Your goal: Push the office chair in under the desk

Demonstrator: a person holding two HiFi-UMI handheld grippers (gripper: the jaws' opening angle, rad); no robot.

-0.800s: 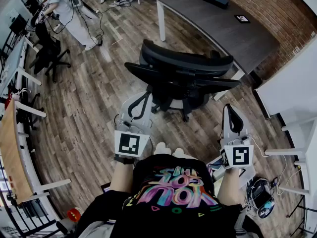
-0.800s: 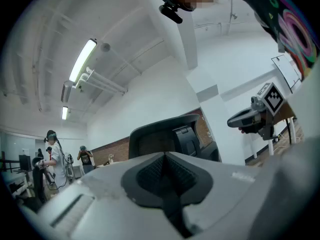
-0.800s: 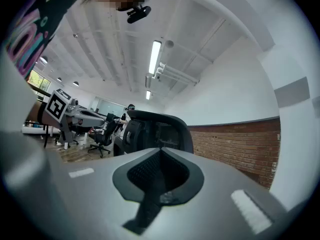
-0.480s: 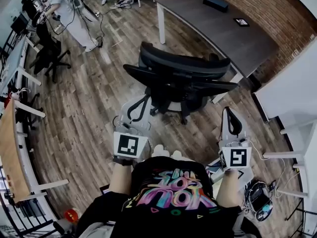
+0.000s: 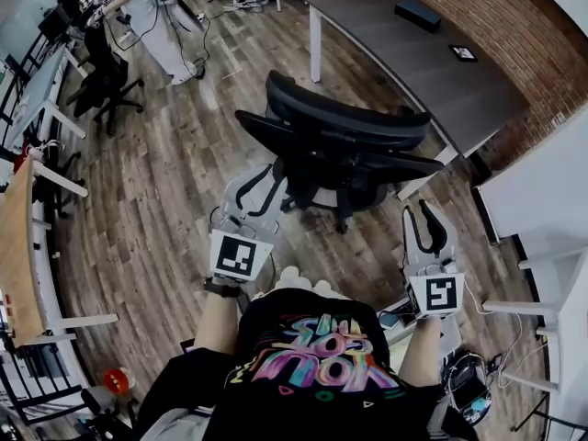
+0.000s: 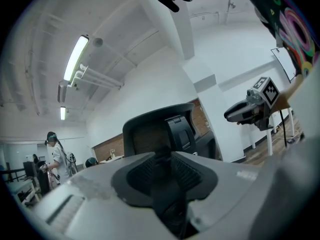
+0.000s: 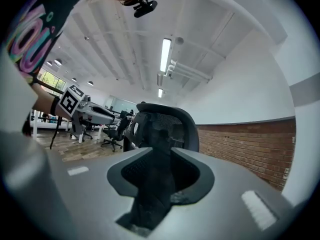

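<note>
Subject: black mesh-backed office chair (image 5: 340, 141) on castors, standing on the wood-plank floor (image 5: 165, 200). It sits just beside the near long edge of the dark grey desk with white legs (image 5: 395, 44), backrest turned towards the operator. The seat is not under the desktop. One armrest comes close to the desk edge; contact there cannot be confirmed.

Left gripper (image 5: 265, 184): held low in front of the operator, pointed at the chair and clear of it. In its own view the left gripper (image 6: 167, 158) has its ribbed pads drawn together to a thin seam with nothing between them, and the chair back (image 6: 160, 131) rises just beyond.

Right gripper (image 5: 424, 211): level with the left, well apart from it, to the side of the chair and not touching it. Its own view shows the same narrow, empty closure (image 7: 162, 154), with the chair back (image 7: 167, 121) ahead.

Desk backs onto a red brick wall (image 5: 542, 35).
</note>
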